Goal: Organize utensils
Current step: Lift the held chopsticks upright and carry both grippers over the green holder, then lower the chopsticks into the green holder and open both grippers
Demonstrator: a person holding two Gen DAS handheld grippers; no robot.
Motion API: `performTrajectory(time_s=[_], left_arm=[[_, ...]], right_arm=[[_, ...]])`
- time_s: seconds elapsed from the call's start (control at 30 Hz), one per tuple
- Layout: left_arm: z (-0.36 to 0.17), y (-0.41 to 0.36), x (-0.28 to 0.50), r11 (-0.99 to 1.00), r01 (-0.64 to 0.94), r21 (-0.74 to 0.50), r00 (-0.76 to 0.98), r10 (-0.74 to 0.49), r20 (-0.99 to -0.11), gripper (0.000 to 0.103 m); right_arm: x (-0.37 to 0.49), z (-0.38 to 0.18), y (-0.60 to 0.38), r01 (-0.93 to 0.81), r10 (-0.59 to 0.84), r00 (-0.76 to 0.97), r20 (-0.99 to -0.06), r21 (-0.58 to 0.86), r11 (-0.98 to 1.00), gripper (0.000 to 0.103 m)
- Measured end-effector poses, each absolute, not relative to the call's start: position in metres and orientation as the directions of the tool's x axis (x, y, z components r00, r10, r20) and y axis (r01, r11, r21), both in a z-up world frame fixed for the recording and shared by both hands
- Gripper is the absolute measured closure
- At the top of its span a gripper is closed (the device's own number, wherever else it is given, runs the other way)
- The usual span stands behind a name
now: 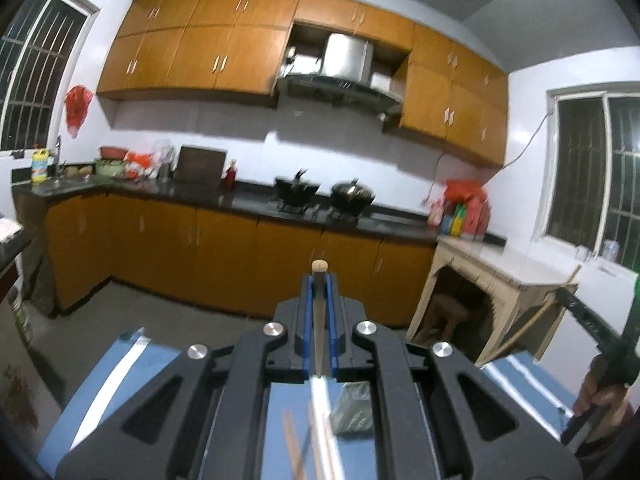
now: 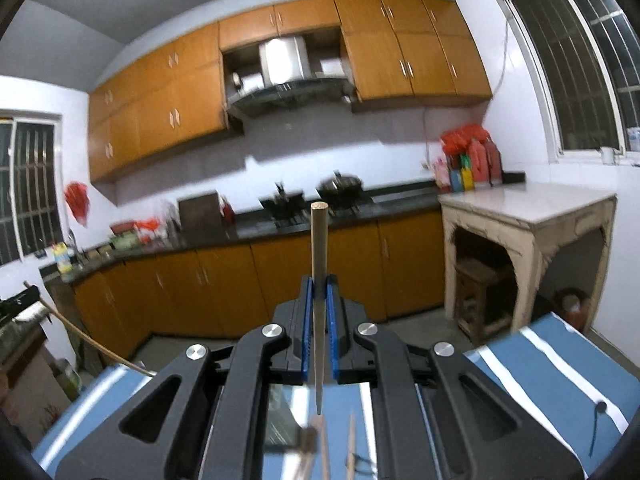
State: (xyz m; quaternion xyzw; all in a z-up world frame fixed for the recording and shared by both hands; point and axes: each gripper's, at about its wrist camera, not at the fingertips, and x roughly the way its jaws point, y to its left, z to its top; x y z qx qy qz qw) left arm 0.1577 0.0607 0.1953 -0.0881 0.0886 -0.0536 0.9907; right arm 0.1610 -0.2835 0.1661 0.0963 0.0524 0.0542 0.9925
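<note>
My left gripper [image 1: 319, 280] is shut on a wooden chopstick [image 1: 319, 312], whose round end pokes out past the blue pads [image 1: 307, 320]. My right gripper [image 2: 319, 282] is shut on another chopstick [image 2: 319, 248], which sticks far beyond the fingertips and points at the stove. Both grippers are held high and roughly level over a blue surface with white stripes [image 1: 120, 372] [image 2: 560, 360]. More loose chopsticks [image 1: 292, 440] [image 2: 351, 440] lie blurred on it below. The right gripper [image 1: 580, 312] also shows at the edge of the left wrist view, and the left gripper's chopstick [image 2: 92, 340] in the right wrist view.
A kitchen counter [image 1: 240, 200] with orange cabinets, two black woks [image 1: 296, 190] and bottles runs along the far wall. A pale stone side table [image 2: 528, 208] stands at the right. A dark boxy object [image 1: 352, 408] lies on the blue surface. A hand [image 1: 600, 396] grips the right tool.
</note>
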Motion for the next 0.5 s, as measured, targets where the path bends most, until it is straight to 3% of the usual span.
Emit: performTrajectory(time_s=[0.17,0.5], left_arm=[[0.210,0.035,0.165,0.969,0.152,-0.195,0.974,-0.180,-0.137,0.095],[0.175,0.008,0.203,0.958,0.177,-0.228,0.942,-0.232,-0.244,0.095]], right_arm=[[0.171,0.172,-0.265,-0.158,0.174,0.983,-0.060,0.208,0.965,0.095],[0.207,0.136,-0.239,-0.203,0.232,0.963,-0.141,0.197,0.959,0.095]])
